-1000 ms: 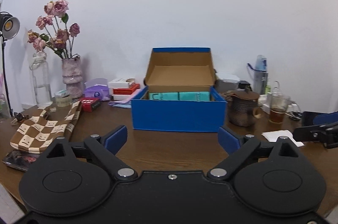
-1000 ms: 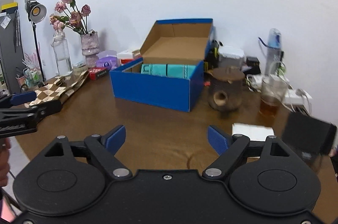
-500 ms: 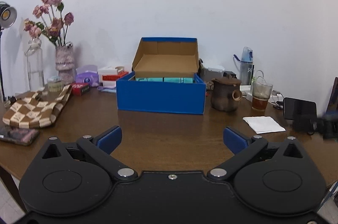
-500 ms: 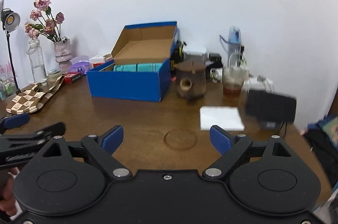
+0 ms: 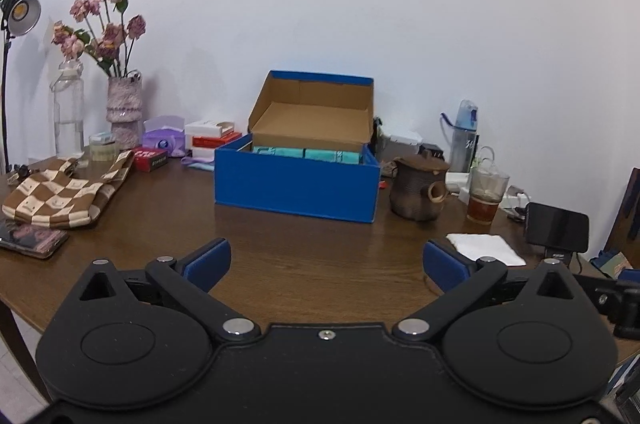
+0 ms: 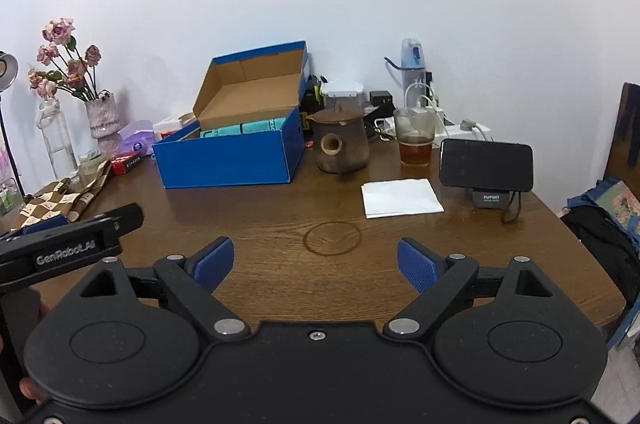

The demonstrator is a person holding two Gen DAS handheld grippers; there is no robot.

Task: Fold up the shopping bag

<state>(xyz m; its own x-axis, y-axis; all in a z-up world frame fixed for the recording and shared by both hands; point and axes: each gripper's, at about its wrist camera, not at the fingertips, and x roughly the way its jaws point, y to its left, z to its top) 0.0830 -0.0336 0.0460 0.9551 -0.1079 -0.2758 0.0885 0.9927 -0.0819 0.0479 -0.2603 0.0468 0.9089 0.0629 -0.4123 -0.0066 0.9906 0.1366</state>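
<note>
At the left edge of the left wrist view, the checkered brown-and-cream shopping bag (image 5: 60,194) lies crumpled on the wooden table (image 5: 320,256), its lower edge just beside a dark phone (image 5: 30,238) lying flat. Behind the bag, at upper left of the frame, a clear glass bottle (image 5: 69,112) and a vase of faded pink roses (image 5: 122,104) stand against the white wall. At center, an open blue shoebox (image 5: 296,180) holds teal folded items, its lid raised toward the wall. Right of the box sit a brown ceramic pot (image 5: 418,190), a glass of tea (image 5: 486,196) and a white napkin (image 5: 484,248). At the bottom of the frame the left hand-held gripper (image 5: 324,260) hangs over the bare table with its blue pads spread wide, gripping nothing.

In the right wrist view the shopping bag (image 6: 60,202) appears at the left edge, well apart from the right hand-held gripper (image 6: 316,260), whose pads also stand wide and hold nothing above a ring mark on the wood. The left hand-held gripper (image 6: 72,244) reaches in at lower left. The white napkin (image 6: 400,198) lies at center right, near a black phone on a stand (image 6: 486,164).
</note>
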